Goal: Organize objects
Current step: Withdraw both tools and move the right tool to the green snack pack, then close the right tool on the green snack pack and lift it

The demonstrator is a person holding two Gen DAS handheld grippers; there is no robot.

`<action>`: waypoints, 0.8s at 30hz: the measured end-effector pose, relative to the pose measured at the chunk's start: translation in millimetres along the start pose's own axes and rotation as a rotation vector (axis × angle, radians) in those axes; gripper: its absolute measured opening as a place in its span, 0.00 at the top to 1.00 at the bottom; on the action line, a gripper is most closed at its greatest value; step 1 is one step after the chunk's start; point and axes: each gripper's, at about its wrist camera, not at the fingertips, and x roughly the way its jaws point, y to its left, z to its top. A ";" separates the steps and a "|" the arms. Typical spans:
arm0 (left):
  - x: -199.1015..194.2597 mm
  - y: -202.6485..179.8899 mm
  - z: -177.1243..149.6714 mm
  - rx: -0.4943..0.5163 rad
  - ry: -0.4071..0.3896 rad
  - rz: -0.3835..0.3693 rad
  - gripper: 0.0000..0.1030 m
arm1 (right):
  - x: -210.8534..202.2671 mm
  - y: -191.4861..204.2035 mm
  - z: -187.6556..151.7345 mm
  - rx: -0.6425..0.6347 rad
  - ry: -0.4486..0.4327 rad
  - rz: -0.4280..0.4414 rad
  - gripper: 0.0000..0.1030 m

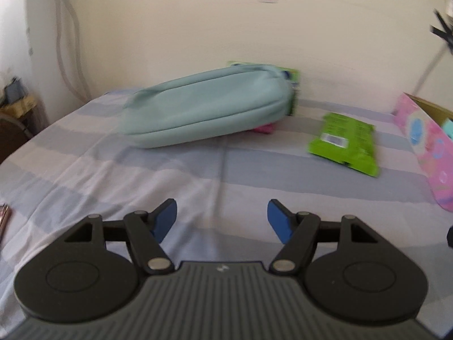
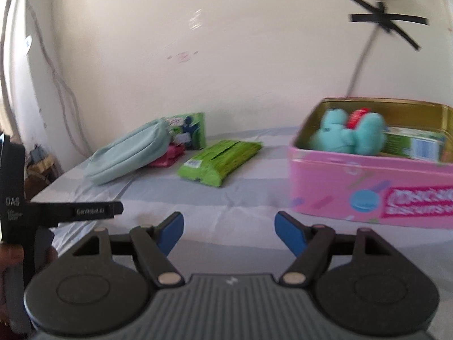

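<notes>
Partway through, by the look of it: a pink biscuit tin (image 2: pixel 368 187) sits open on the right side of a bed covered by a blue and white striped sheet (image 2: pixel 226 198), and it already holds a teal plush toy (image 2: pixel 348 134) with something red behind it and a green and white carton (image 2: pixel 413 144) beside it. Still loose on the sheet are a green tissue pack (image 2: pixel 219 160), lying between the tin and the other items, and farther left a pale teal pouch (image 1: pixel 203 107) that rests on a small pink item (image 2: pixel 167 155), with a green printed packet (image 2: pixel 188 130) propped behind them near the wall. So roughly four things appear left to put away, if the tin is where they belong. Both tools are idle: the left gripper (image 1: pixel 222 218) hovers low over bare sheet with its blue pads spread and nothing between them, and the right gripper (image 2: pixel 228 233) is likewise released and empty, pointing toward the gap between the tissue pack and the tin. Both views are blurred.
</notes>
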 end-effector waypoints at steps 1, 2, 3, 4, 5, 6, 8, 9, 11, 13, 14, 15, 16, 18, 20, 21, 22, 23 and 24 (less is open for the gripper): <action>2.4 6.7 -0.6 -0.021 0.002 0.007 0.30 | 4.2 4.8 2.0 -0.012 0.005 0.006 0.28; 4.2 12.2 -1.4 -0.040 0.005 0.013 0.30 | 10.2 10.4 4.5 -0.026 0.012 0.011 0.27; 6.6 18.3 -2.8 -0.063 0.009 0.016 0.30 | 17.0 15.8 7.4 -0.038 0.018 0.015 0.25; 8.7 22.7 -4.0 -0.083 0.015 0.014 0.30 | 23.9 20.6 10.4 -0.046 0.023 0.016 0.19; 10.0 26.8 -4.7 -0.105 0.018 0.002 0.29 | 30.9 24.4 14.3 -0.050 0.024 0.017 0.14; 8.4 29.7 -4.5 -0.125 0.007 -0.013 0.29 | 38.5 27.6 18.6 -0.052 0.023 0.014 0.13; 9.3 30.0 -4.7 -0.136 0.001 -0.025 0.29 | 55.8 32.3 28.9 -0.053 0.021 -0.005 0.10; 9.2 30.6 -4.9 -0.141 -0.002 -0.032 0.29 | 64.2 33.6 33.2 -0.051 0.024 -0.016 0.10; 7.3 33.1 -5.6 -0.157 -0.012 -0.052 0.29 | 83.7 33.7 43.4 -0.039 0.040 -0.045 0.07; 6.5 36.0 -6.0 -0.175 -0.016 -0.066 0.29 | 104.1 30.9 53.7 -0.008 0.063 -0.080 0.07; 6.5 37.5 -6.2 -0.182 -0.017 -0.073 0.29 | 112.8 28.6 58.3 0.017 0.075 -0.092 0.06; 6.1 38.4 -6.4 -0.188 -0.018 -0.082 0.29 | 121.0 26.0 62.8 0.044 0.087 -0.099 0.06; 6.4 38.5 -6.2 -0.190 -0.018 -0.088 0.29 | 127.2 24.4 66.1 0.066 0.092 -0.103 0.05; 6.1 38.2 -6.3 -0.192 -0.018 -0.100 0.29 | 138.3 22.9 71.3 0.095 0.089 -0.121 0.02; 6.2 38.3 -6.4 -0.192 -0.019 -0.109 0.29 | 146.7 22.1 73.5 0.121 0.091 -0.145 0.00; 6.2 38.5 -6.5 -0.194 -0.019 -0.114 0.29 | 151.5 21.6 74.3 0.135 0.102 -0.149 0.00; 6.0 38.6 -6.6 -0.197 -0.019 -0.118 0.28 | 157.1 22.3 74.5 0.142 0.116 -0.153 0.00; 6.0 39.5 -6.6 -0.199 -0.019 -0.121 0.28 | 163.0 24.1 74.1 0.140 0.130 -0.162 0.00; 6.1 40.1 -6.7 -0.203 -0.018 -0.123 0.28 | 169.7 26.2 73.0 0.130 0.145 -0.179 0.00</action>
